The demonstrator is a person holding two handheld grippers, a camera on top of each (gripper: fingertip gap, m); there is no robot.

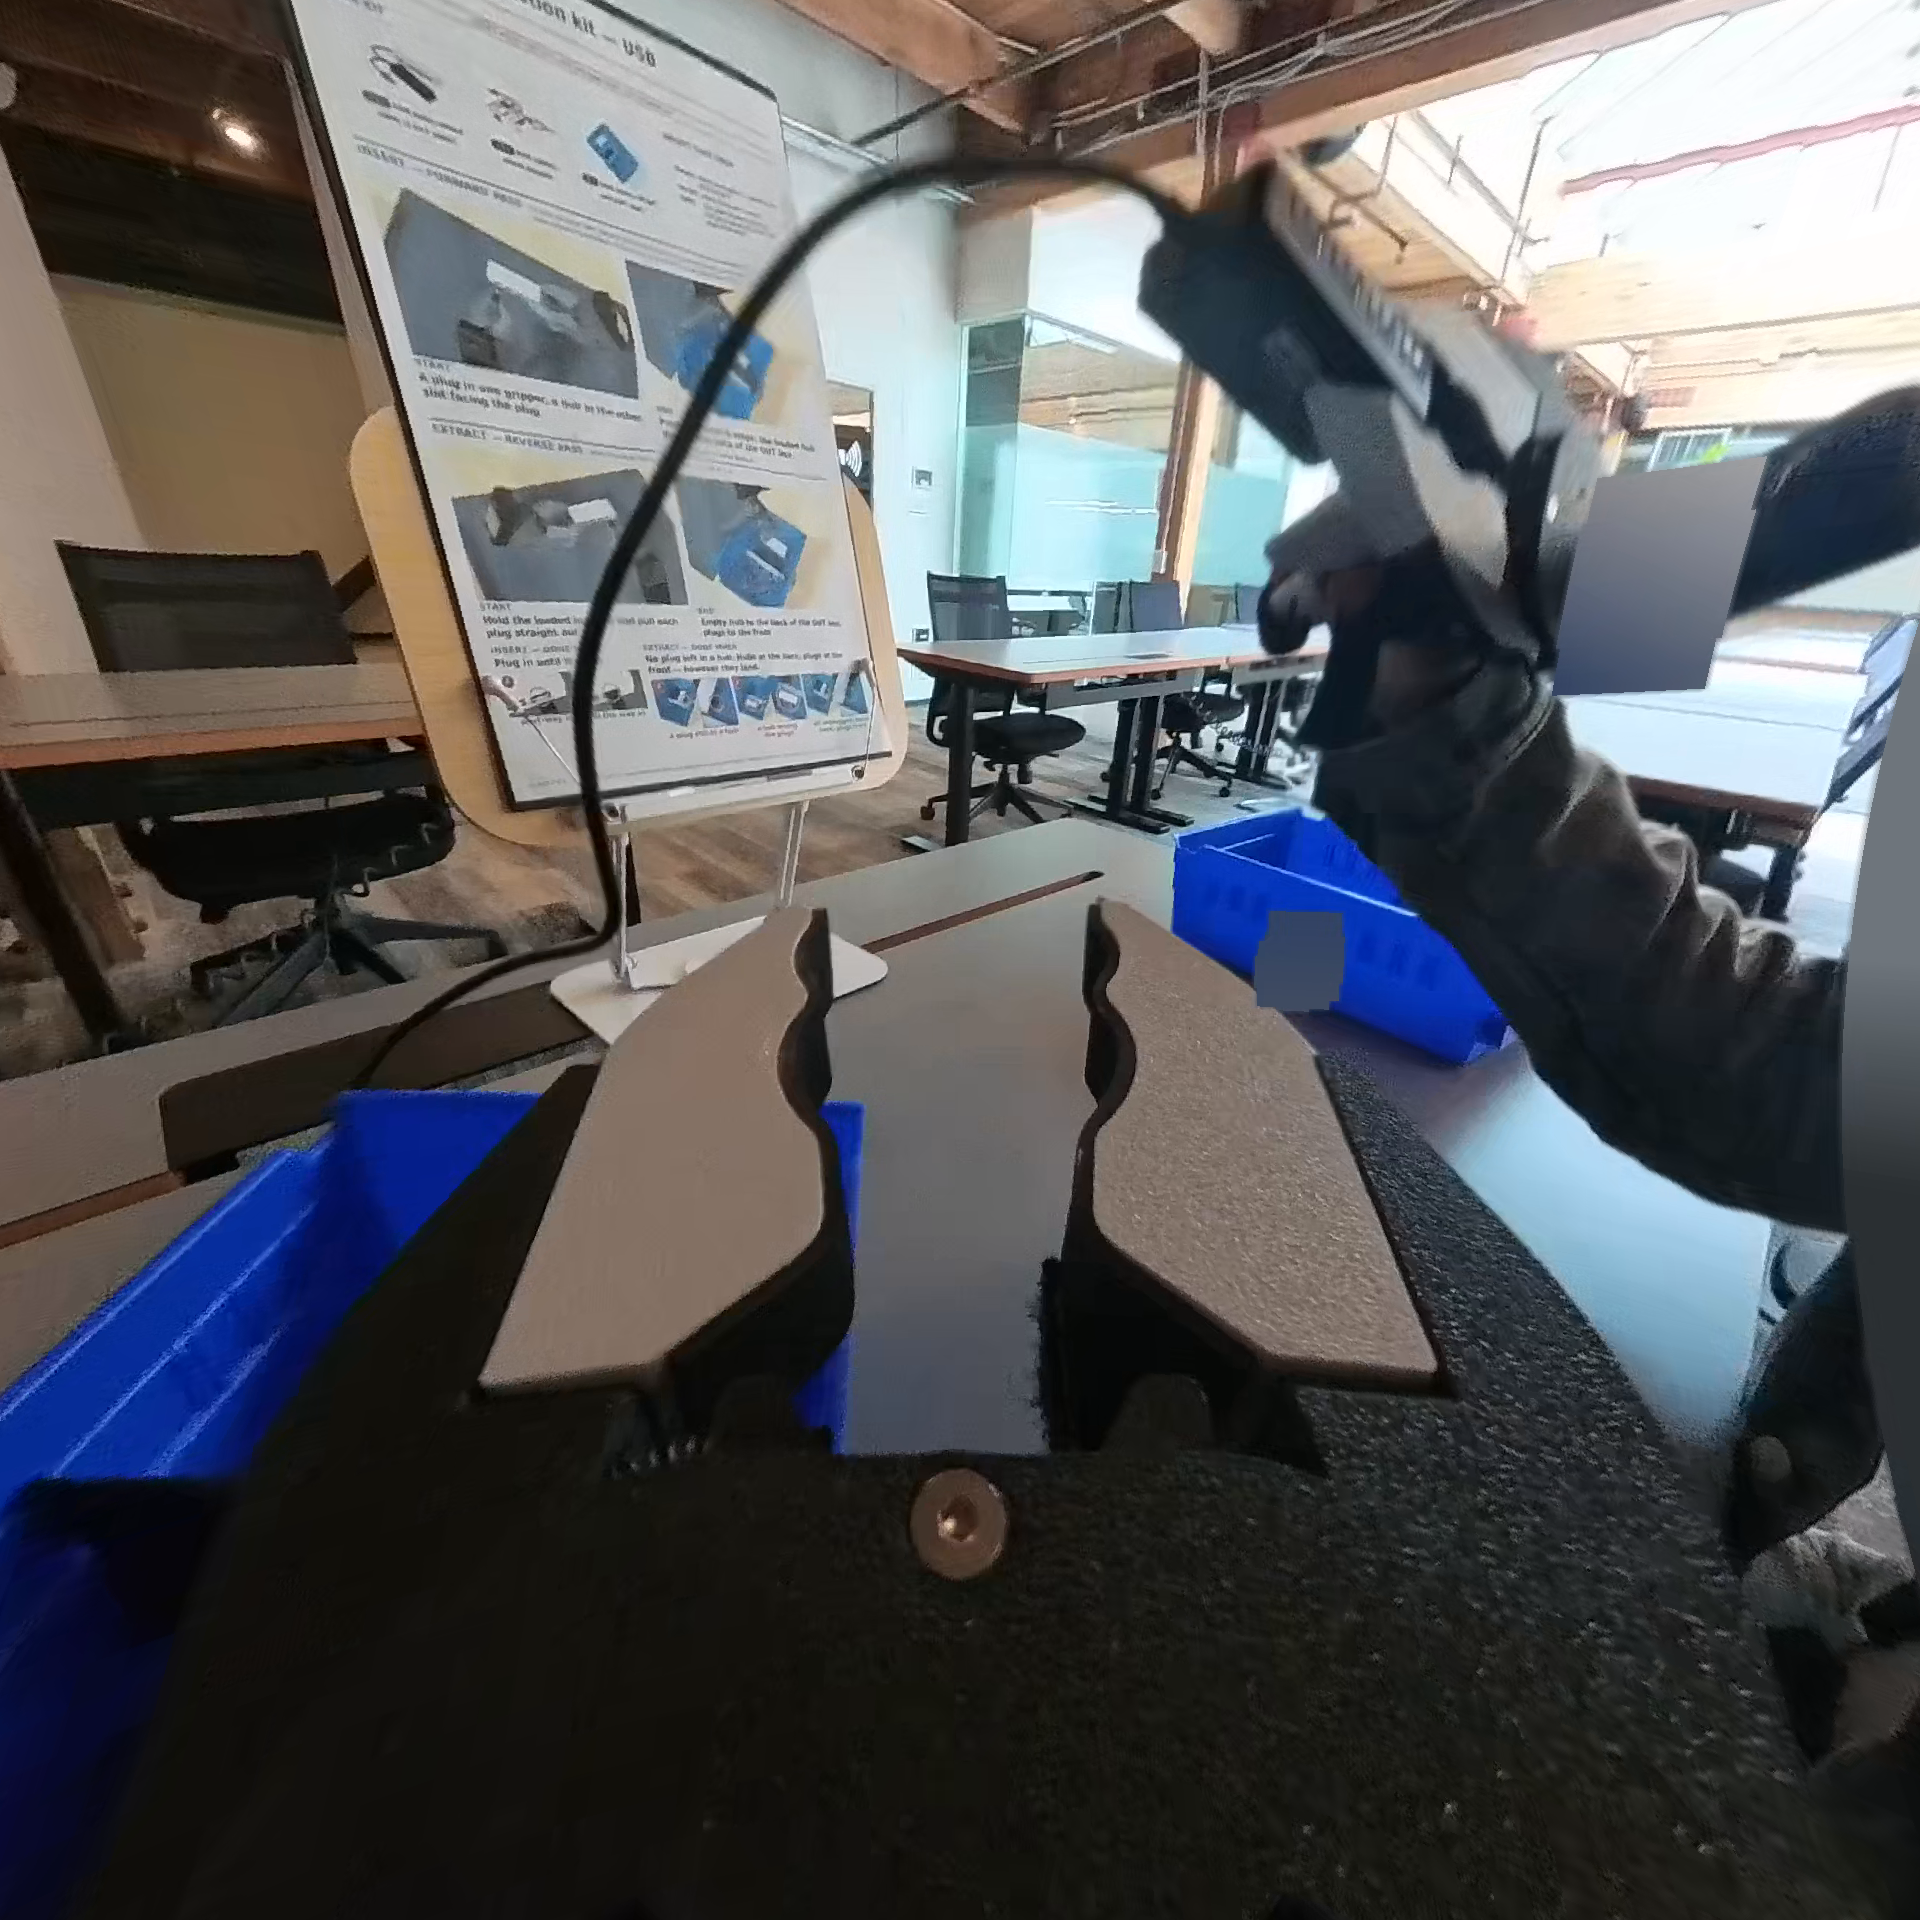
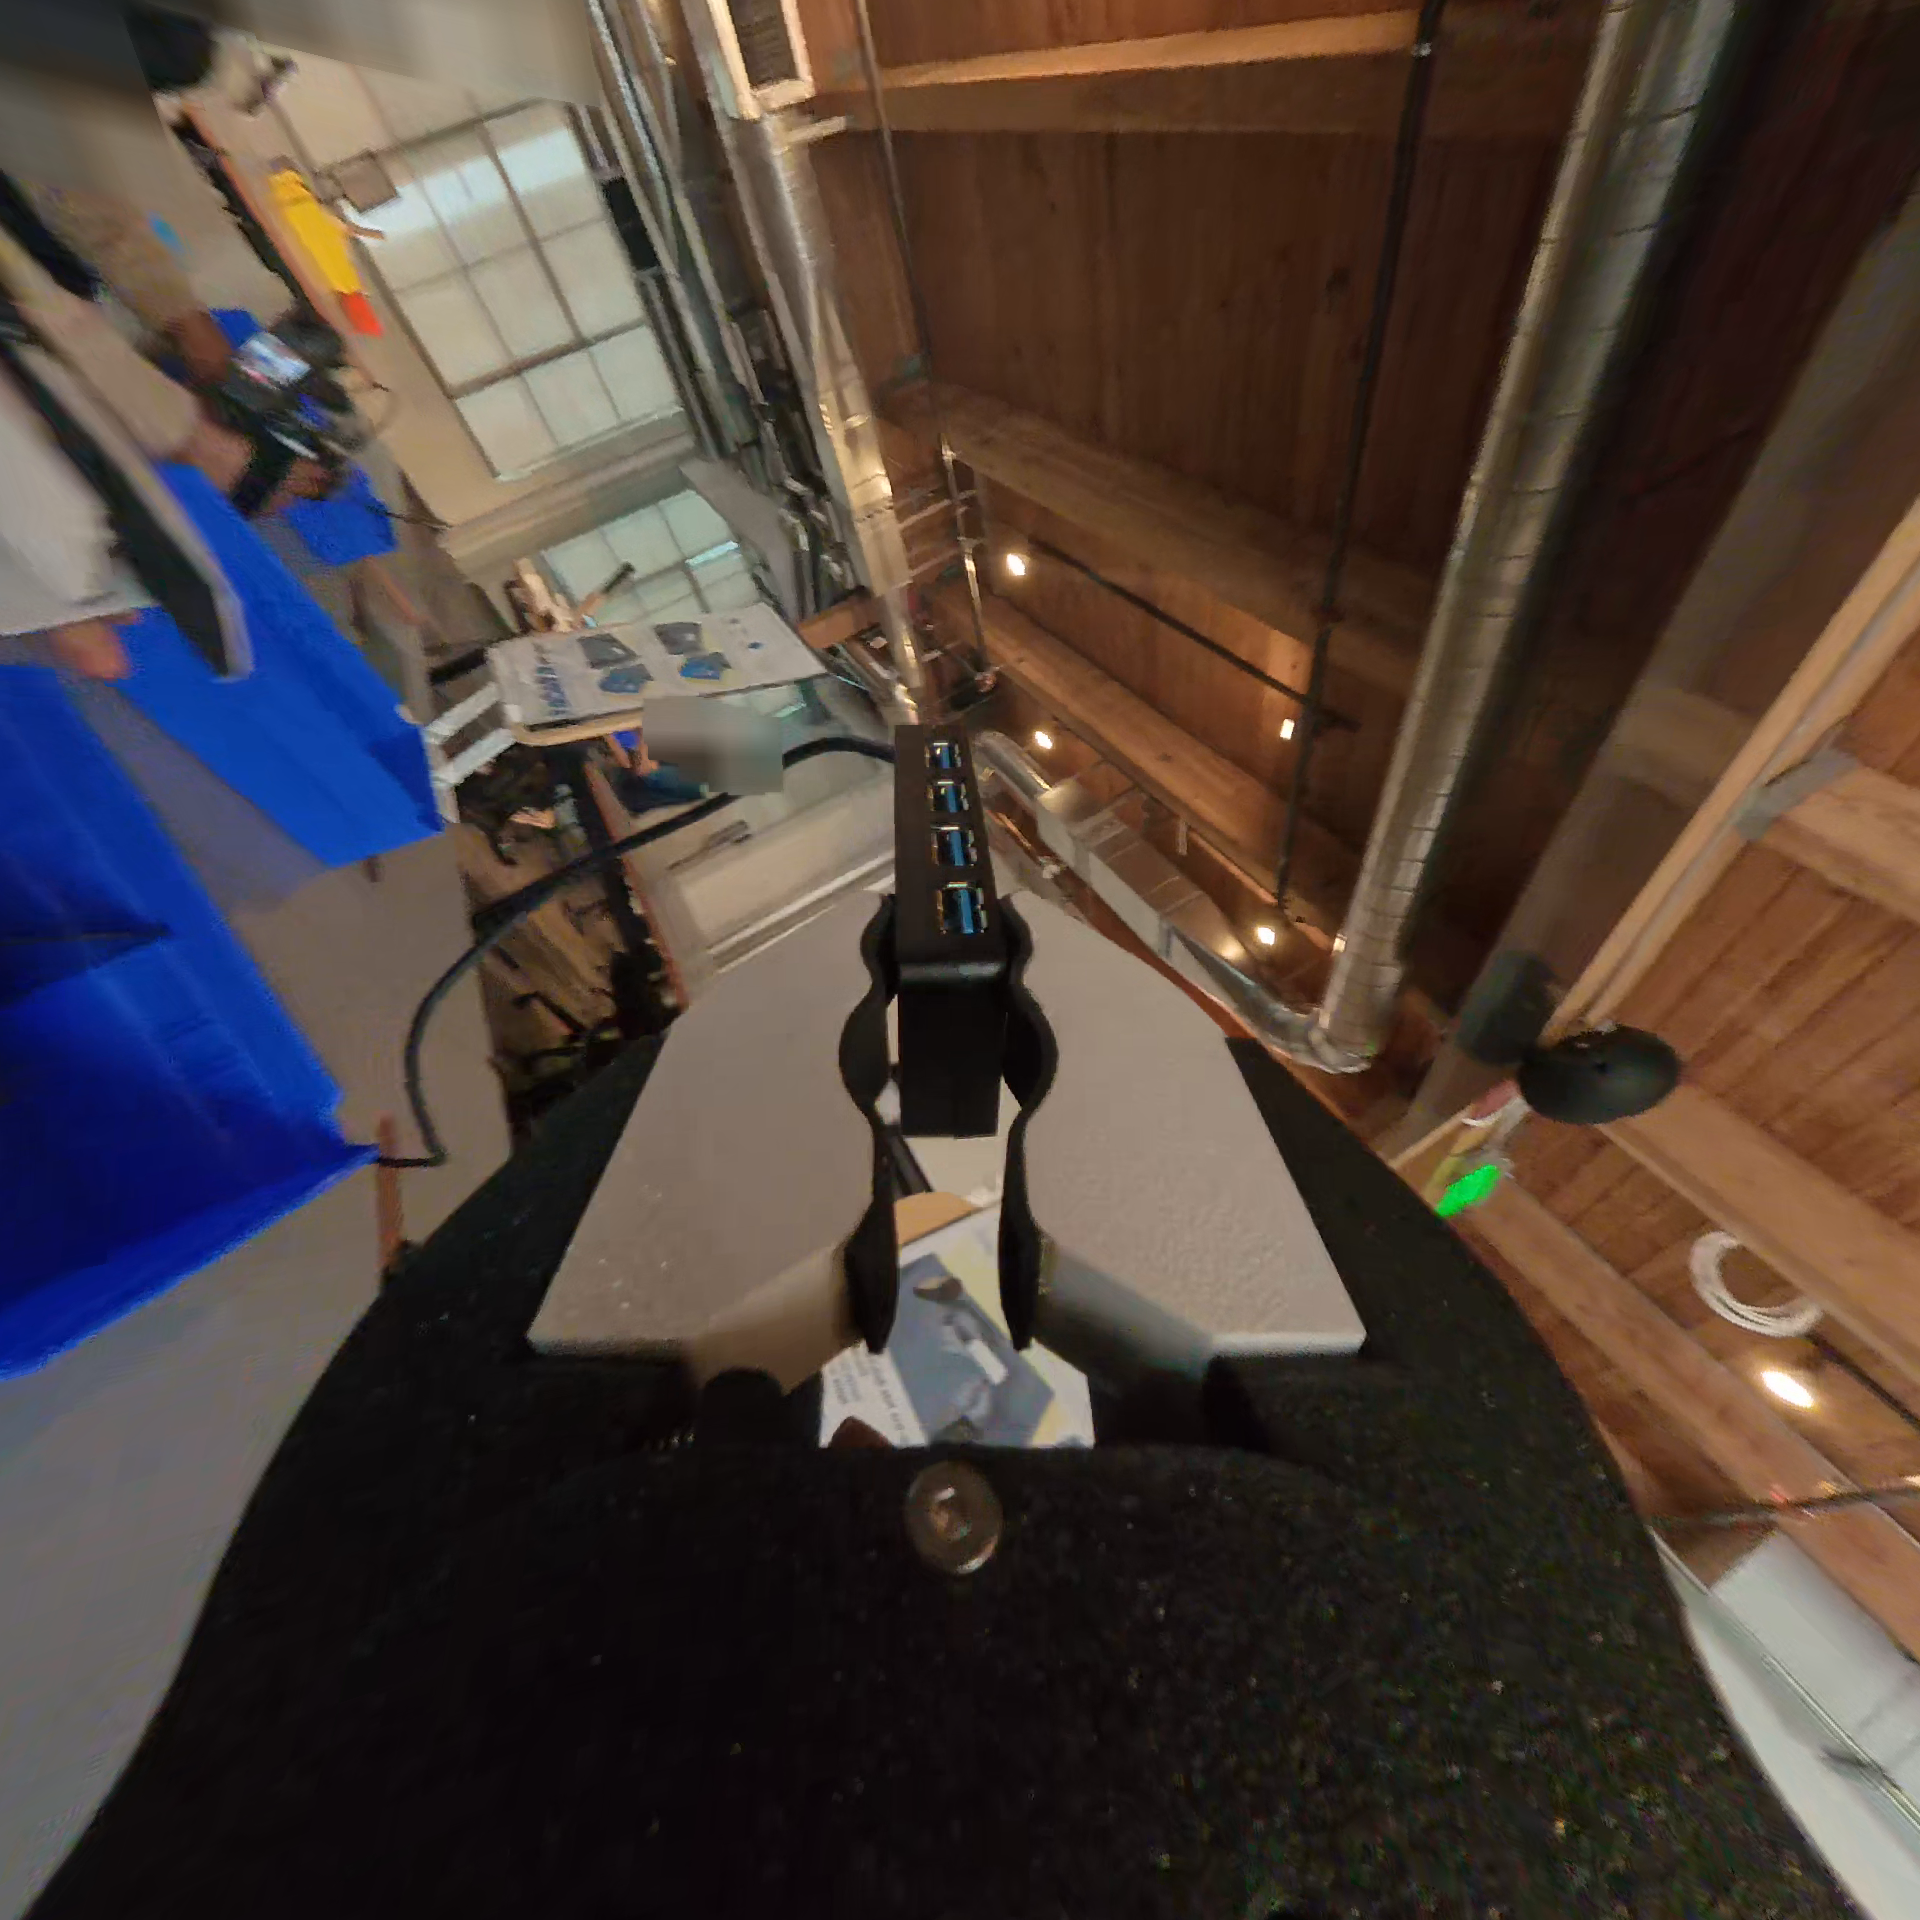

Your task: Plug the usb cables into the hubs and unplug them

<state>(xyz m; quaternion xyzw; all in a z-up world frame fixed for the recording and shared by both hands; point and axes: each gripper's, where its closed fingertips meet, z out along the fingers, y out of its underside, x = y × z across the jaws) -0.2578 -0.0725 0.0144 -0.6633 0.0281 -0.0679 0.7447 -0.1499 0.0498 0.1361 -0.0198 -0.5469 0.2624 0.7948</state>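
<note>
Looks like the setup step: hub (image 2: 951, 935) clamped in the right gripper (image 2: 948, 997), lifted well above the table (image 1: 966, 914), all ports empty. Left gripper (image 1: 956, 1039) spread apart, holding nothing, hovering over the near-left corner bin (image 1: 208, 1330). Next up, probably: grab a plug, line up with a port.

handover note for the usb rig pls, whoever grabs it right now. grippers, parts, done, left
Left gripper: jaws open, empty, low over the desk beside the near blue bin.
Right gripper: shut on the black USB hub, raised high and tipped toward the ceiling.
Hub: four blue ports in a row, all empty in the right wrist view. Its own black cable loops down to the desk.
Second blue bin sits further back on the right.
Done: hub picked up.
Left: no plug in either gripper; fetch one, insert, then pull out. Bin contents not visible.
</note>
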